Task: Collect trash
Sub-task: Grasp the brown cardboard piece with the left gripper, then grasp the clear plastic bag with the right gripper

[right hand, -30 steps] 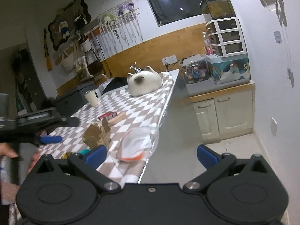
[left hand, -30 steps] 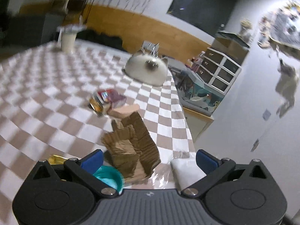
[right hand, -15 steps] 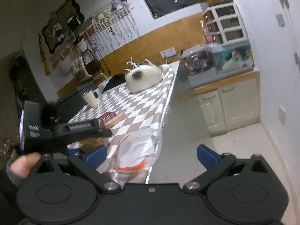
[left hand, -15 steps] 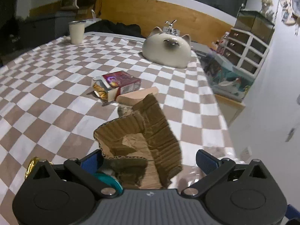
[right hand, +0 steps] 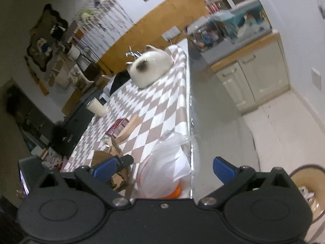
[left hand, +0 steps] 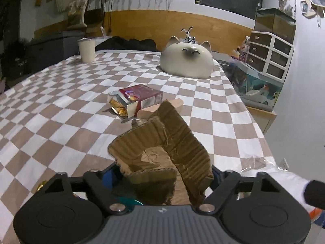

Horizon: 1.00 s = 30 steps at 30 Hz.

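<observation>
Closing the left gripper around the torn cardboard standing straight ahead between its jaws near the checkered table's edge, long axis rising away, leaving the right gripper gaping, empty, farther off.

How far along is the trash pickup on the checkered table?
Done: nothing visibly cleared; a bin with some contents sits beside the table. In hand: the left gripper is closing around the torn cardboard piece; the right gripper is open, hovering over a white plastic bag. Left: the torn snack box, a tan block, a teal lid.
</observation>
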Tool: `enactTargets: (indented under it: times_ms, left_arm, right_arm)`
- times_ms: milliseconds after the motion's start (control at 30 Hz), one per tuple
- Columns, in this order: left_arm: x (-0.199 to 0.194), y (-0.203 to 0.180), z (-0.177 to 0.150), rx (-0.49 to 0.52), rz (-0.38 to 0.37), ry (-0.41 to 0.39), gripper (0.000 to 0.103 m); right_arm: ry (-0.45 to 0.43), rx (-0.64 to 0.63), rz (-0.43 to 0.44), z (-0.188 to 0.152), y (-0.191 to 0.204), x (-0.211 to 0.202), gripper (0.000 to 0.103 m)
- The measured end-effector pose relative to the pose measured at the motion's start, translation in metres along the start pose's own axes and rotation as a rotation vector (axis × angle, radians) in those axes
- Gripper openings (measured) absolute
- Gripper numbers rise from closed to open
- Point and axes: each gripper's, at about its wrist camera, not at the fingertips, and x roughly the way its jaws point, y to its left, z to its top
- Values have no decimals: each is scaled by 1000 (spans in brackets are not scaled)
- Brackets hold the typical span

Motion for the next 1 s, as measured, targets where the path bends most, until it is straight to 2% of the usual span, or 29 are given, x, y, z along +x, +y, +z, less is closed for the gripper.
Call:
enactTargets:
  times_ms: [67, 133, 167, 200, 400, 633, 733, 1000]
  left_arm:
    - [-1, 3, 0, -5, -15, -8, 70]
    - [-2, 7, 1, -14, -29, -17, 66]
    - [-3, 9, 1, -21, -38, -21, 63]
    - [-4, 11, 1, -28, -45, -26, 62]
    - [-20, 17, 4, -45, -90, -70, 59]
    - [-45, 15, 4, -37, -138, -122, 58]
    - [-58, 15, 2, -40, -156, -148, 58]
    - [-93, 13, -14, -27, -167, -198, 58]
  right_arm:
    - [21, 28, -15, 0, -2, 7, 88]
    - [36, 36, -38, -3, -4, 10, 77]
    - [38, 29, -38, -3, -4, 9, 68]
    - [39, 18, -28, -4, -4, 8, 65]
    - [19, -98, -48, -8, 11, -2, 52]
    - [-34, -228, -62, -12, 28, -19, 45]
    - [-39, -283, -43, -14, 35, -25, 41]
    - [-46, -332, -31, -15, 46, -41, 28]
